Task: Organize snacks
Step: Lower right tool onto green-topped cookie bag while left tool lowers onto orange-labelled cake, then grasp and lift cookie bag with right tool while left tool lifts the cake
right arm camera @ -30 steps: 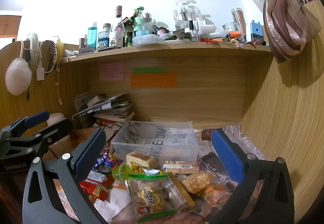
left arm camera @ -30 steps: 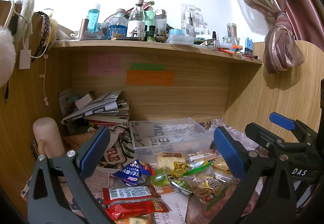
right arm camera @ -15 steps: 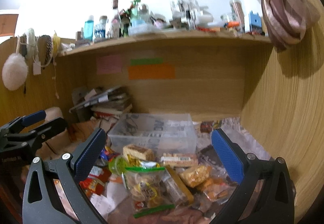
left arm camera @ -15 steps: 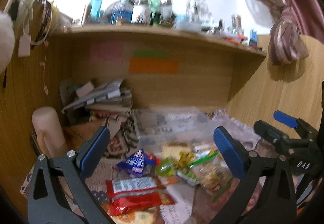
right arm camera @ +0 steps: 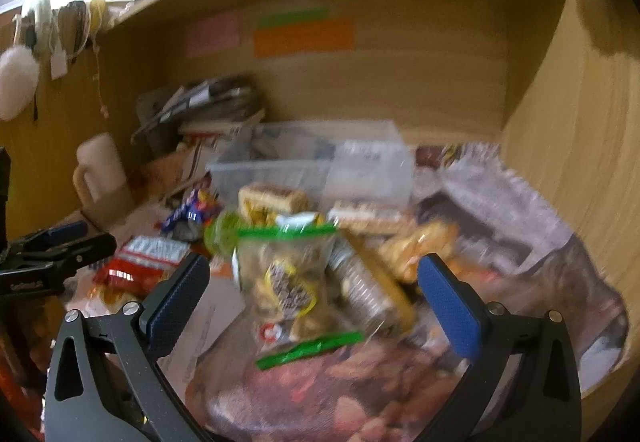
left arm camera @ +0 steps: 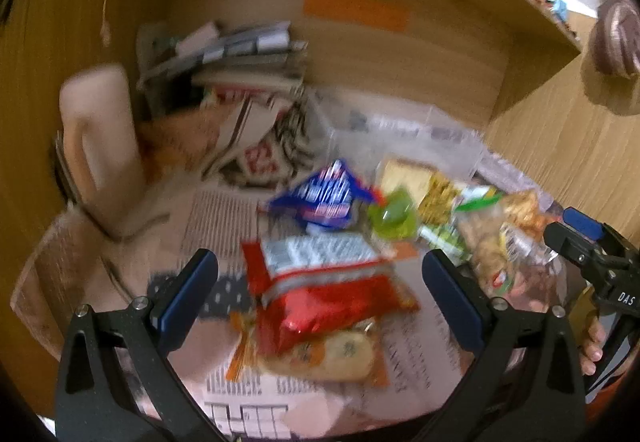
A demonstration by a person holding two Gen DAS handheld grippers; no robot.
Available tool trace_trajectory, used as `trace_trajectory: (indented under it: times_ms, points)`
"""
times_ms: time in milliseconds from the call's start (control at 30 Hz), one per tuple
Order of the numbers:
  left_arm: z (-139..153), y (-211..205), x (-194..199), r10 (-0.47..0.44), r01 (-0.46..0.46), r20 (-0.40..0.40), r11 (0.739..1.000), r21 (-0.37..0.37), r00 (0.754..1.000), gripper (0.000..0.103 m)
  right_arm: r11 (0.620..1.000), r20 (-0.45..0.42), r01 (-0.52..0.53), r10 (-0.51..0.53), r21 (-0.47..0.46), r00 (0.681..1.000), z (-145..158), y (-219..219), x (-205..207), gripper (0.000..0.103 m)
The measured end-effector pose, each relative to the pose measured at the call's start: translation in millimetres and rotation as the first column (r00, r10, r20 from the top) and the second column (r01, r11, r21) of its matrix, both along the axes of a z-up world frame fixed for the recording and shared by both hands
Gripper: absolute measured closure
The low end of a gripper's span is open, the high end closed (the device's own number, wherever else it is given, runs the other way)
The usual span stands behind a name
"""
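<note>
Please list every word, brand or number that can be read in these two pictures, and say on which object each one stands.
"DAS": white letters on the black body of the right hand-held gripper, seen in the left wrist view.
"23" or similar, uncertain: red print on the paper bag.
Too blurred to read: the red snack packet, the blue snack packet, the newspaper, the sticky notes, the green-sealed bag.

A wooden desk (left arm camera: 532,146) covered in newspaper (left arm camera: 224,214) is carrying snack packets (left arm camera: 328,282) at centre frame, a clear plastic bin (right arm camera: 312,162) behind them, stacked papers (left arm camera: 240,58) upper left, and a cream mug (left arm camera: 100,138) at left.
</note>
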State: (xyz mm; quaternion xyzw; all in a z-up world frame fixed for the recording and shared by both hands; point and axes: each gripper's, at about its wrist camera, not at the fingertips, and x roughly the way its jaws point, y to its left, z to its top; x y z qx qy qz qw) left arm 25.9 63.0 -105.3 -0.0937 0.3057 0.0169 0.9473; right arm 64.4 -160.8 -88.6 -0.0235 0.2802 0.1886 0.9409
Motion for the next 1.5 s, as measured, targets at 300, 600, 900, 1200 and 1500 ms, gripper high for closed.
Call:
trace_trajectory:
  times_ms: [300, 600, 900, 1200, 1500]
  points:
    - [-46, 3, -6, 0.004, -0.007, -0.118, 1.000, -0.023, 0.993, 0.000, 0.999, -0.130, -0.037, 0.033, -0.032, 0.991, -33, 13, 7, 0.000]
    - [-62, -13, -9, -0.028, 0.034, -0.148, 0.999, 0.037, 0.989, 0.000, 0.996, -0.126, -0.055, 0.047, -0.063, 0.991, -38, 23, 10, 0.000]
    - [-68, -14, -11, 0.004, 0.008, -0.103, 0.993, 0.117, 0.995, 0.011, 0.995, -0.153, -0.088, 0.082, -0.036, 0.985, -41, 33, 30, 0.011]
    - [-58, 2, -11, -0.009, 0.016, -0.094, 0.997, 0.071, 0.996, 0.023, 0.994, -0.170, -0.101, 0.092, -0.042, 0.981, -50, 37, 38, 0.042]
    - [-33, 6, -24, -0.002, 0.003, -0.011, 0.997, 0.077, 1.000, 0.023, 0.994, -0.135, -0.104, 0.097, -0.044, 0.986, -44, 35, 28, 0.048]
